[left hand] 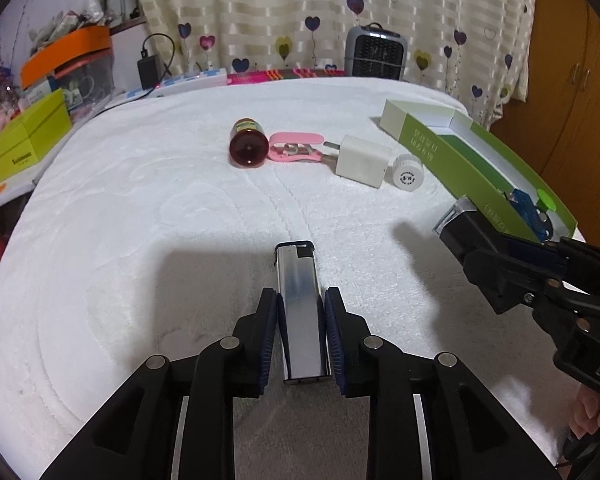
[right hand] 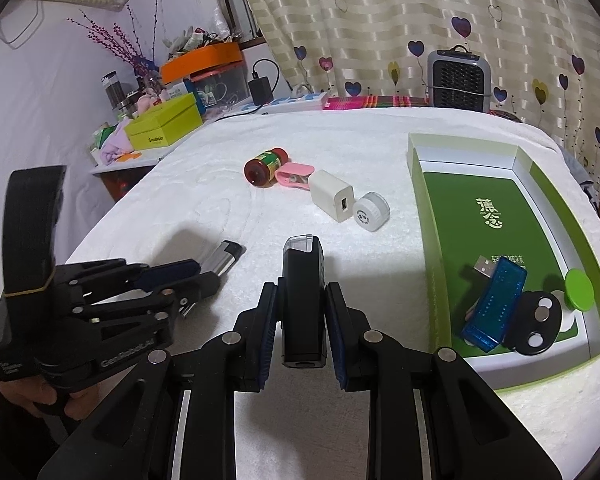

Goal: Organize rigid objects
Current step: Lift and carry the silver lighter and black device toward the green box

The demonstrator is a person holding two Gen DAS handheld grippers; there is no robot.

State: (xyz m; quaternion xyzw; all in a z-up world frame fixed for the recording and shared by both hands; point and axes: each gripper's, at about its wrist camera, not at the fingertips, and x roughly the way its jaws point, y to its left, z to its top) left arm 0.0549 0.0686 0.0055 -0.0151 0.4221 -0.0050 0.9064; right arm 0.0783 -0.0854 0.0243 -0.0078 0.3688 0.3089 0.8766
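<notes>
A silver lighter lies lengthwise between the fingers of my left gripper, and both pads touch its sides. Its far end rests on the white towel. My right gripper is shut on a black stick with a clear cap, held above the towel just left of the open green box. In the box lie a blue USB stick, a black round piece and a green disc. Mid-towel lie a red-brown bottle, a pink clip, a white charger and a white cap.
A grey heater stands at the far edge before the curtain. A cluttered side table at the left holds a lime box, an orange-lidded tub and a power strip. A person's hand holds the left gripper.
</notes>
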